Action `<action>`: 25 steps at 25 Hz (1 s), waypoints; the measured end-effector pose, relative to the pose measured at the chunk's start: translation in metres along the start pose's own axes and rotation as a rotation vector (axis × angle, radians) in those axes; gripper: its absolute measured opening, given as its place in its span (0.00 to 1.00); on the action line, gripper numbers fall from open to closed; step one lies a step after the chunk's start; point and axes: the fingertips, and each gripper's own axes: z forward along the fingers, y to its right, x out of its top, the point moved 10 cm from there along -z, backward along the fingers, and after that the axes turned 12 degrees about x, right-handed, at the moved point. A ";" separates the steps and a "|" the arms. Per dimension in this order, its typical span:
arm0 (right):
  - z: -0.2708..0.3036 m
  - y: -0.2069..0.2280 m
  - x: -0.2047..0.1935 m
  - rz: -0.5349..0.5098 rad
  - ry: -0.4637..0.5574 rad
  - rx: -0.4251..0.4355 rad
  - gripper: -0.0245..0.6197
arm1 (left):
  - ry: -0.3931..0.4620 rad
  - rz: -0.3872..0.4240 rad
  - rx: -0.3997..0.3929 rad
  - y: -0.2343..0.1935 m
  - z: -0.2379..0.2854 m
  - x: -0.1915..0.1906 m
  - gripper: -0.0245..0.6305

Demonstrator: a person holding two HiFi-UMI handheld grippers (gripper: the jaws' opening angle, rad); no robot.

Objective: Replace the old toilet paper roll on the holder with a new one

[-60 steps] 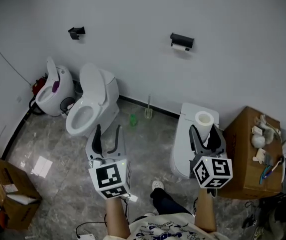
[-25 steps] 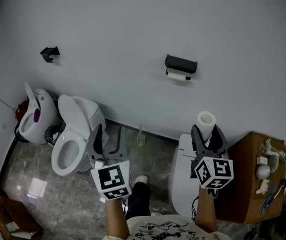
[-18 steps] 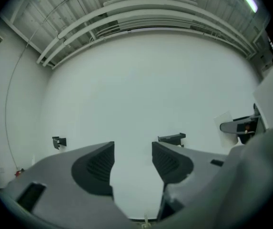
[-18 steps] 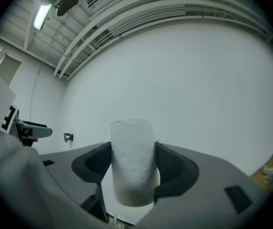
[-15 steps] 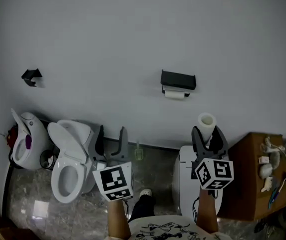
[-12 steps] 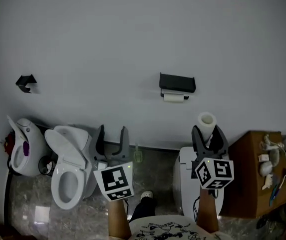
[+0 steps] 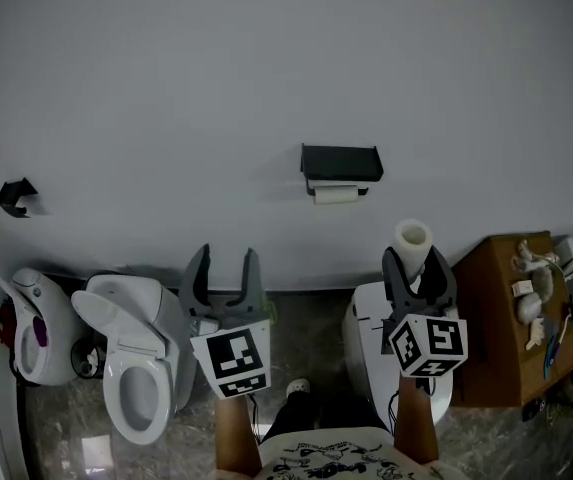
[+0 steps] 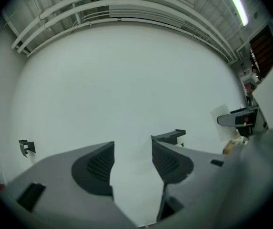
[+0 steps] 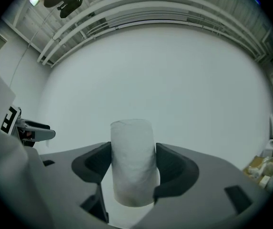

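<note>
Though half-hidden in R gripper [image 7: 413,260], new roll [image 7: 412,236] upright.

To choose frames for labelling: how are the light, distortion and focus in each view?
Head view: dim, even light; holder casts a soft shadow on the wall. Left gripper view: strong fisheye, black corners, ceiling pipes bowed, blurred grey mass at lower right. Right gripper view: same fisheye; roll fairly sharp.

The left forearm [image 7: 232,436] and right forearm [image 7: 415,431] reach forward side by side. The left gripper [image 7: 224,260] has its 2 jaws apart, holding nothing. The right gripper [image 7: 414,264] squeezes a white roll [image 9: 132,161].
</note>
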 end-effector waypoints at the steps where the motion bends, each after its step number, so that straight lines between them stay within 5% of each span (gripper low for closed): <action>1: 0.000 0.001 -0.001 0.003 -0.006 -0.011 0.50 | -0.003 0.012 -0.012 0.002 0.004 -0.001 0.39; 16: 0.015 0.039 -0.005 0.015 -0.014 -0.072 0.50 | -0.001 0.086 -0.097 0.044 0.052 0.007 0.39; 25: 0.036 0.078 -0.005 0.013 -0.018 -0.079 0.50 | -0.040 0.231 -0.136 0.087 0.086 0.006 0.39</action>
